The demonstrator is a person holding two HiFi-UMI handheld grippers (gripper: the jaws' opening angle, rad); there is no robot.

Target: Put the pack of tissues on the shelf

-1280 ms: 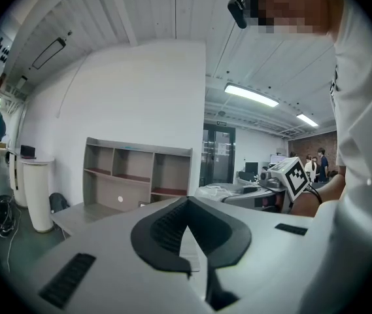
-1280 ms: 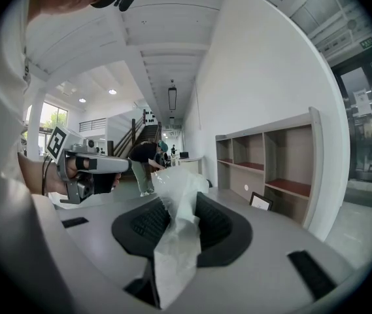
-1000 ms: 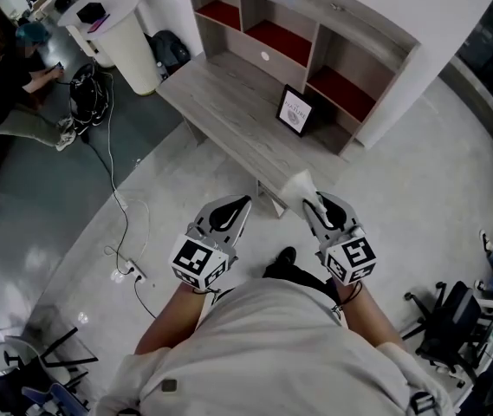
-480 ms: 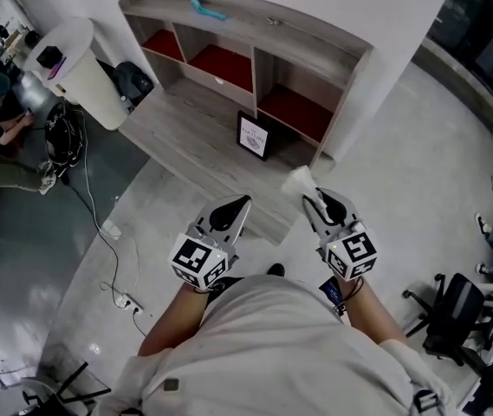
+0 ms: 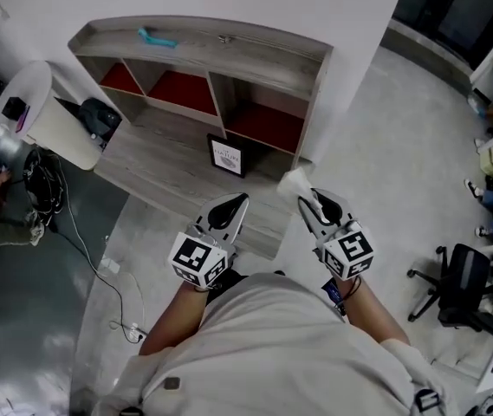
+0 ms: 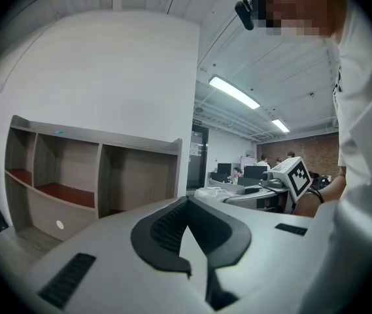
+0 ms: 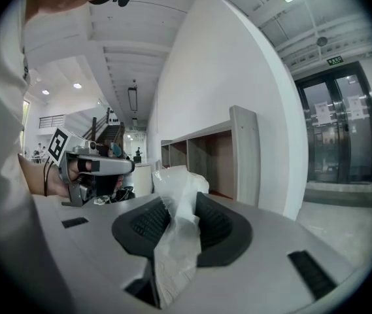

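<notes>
White crinkled wrap is showing between the jaws of our right claw (image 5: pixel 305 202), which is clamping the pack of tissues (image 7: pixel 176 231); the pack is bulging out past the claw's tips and hanging in the air, touching nothing else. Our left claw (image 5: pixel 239 204) is sitting just beside it at about the same height, with its dark pads (image 6: pixel 163 231) meeting at the tips and nothing between them. We are holding both claws out in front of our pale shirt (image 5: pixel 281 354), each pointing roughly level toward the furniture ahead.

Just beyond the claw tips, the near edge of a grey wooden table (image 5: pixel 168 172) is lying below us. A small dark-framed sign (image 5: pixel 227 156) is standing upright on it. At the back of the table a shelf (image 5: pixel 220 52) of the same grey wood is rising against the white wall, with three open compartments whose floors are showing red. A teal object (image 5: pixel 157 38) is lying on its top board; we cannot tell what it is. To the left, a white rounded stand (image 5: pixel 42 115) and a black bag (image 5: pixel 99 115) are sitting near the table's end, with cables (image 5: pixel 55 206) trailing over the floor. Far to the right, a black office chair (image 5: pixel 463 284) is standing well apart.
</notes>
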